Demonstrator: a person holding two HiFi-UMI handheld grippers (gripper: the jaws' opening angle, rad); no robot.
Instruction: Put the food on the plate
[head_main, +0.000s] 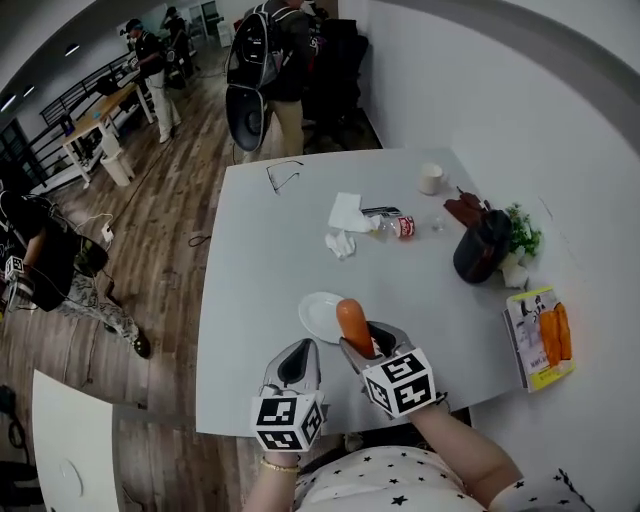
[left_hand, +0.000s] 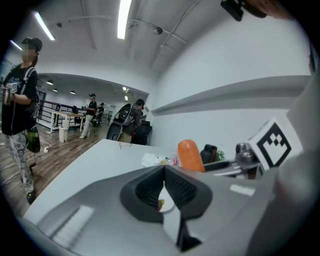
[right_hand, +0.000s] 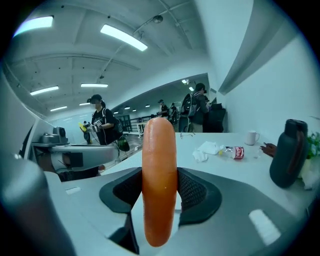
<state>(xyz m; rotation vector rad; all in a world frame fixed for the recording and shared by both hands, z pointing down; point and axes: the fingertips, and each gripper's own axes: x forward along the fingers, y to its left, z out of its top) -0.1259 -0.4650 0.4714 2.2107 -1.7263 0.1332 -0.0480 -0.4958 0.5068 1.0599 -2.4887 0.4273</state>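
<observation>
While right gripper pinches sausage — smooth; plate round

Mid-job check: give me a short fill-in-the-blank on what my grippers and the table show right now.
1. The right gripper is shut on the sausage, which is ____ in colour.
2. The left gripper has its jaws ____, with nothing between them.
3. The round plate in front of the grippers is ____.
4. In the head view, the pack of more food lies at the ____ edge of the table.

Missing words: orange; shut; white; right.
</observation>
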